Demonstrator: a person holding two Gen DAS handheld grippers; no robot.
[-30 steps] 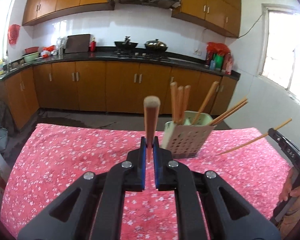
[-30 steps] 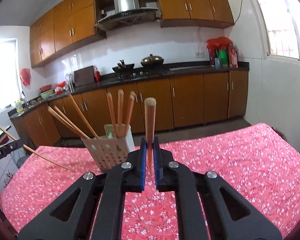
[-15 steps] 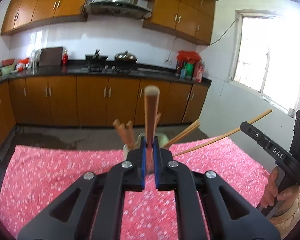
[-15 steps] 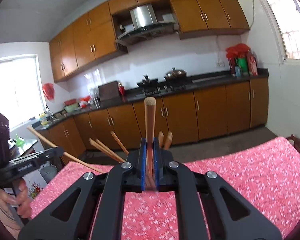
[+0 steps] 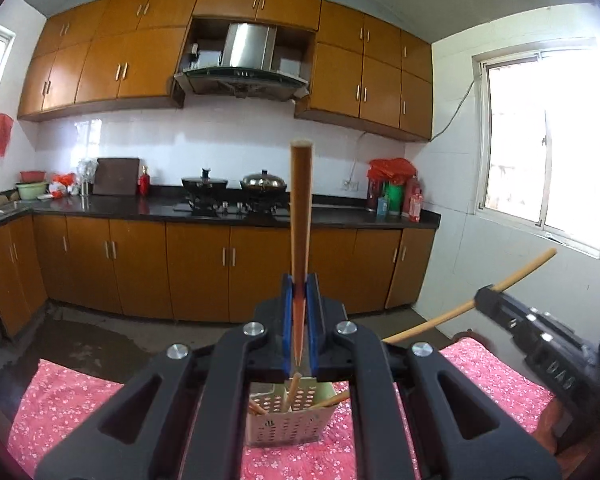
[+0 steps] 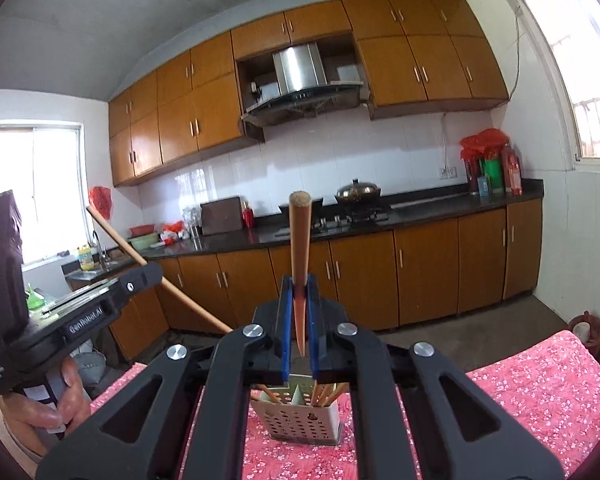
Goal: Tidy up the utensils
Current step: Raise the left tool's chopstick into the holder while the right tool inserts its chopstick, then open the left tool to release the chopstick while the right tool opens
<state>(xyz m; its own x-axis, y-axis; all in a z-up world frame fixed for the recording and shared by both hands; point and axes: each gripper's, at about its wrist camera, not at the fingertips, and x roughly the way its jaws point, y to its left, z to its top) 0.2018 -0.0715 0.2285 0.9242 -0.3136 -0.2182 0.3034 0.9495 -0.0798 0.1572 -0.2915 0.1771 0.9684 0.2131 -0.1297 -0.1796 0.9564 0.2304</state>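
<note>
Nearest, the left gripper (image 5: 299,312) pinches one tapered wooden chopstick (image 5: 301,216); the right gripper (image 6: 299,312) pinches another (image 6: 299,240). Just beyond, the pale perforated plastic holder (image 5: 288,420) on the pink floral counter (image 5: 60,400) already contains several chopsticks; these two remain, probably the last.

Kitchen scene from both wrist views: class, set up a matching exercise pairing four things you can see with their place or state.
Things:
1. left claw
2. perforated holder
3. red bag
4. covered wok

Places or states:
A. on the stove
B. hanging on the wall beside the window
C. standing on the floral tablecloth, chopsticks inside
D. shut on a chopstick pointing upward

Pairs: 1-D, 2-C, 3-B, 4-A
</note>
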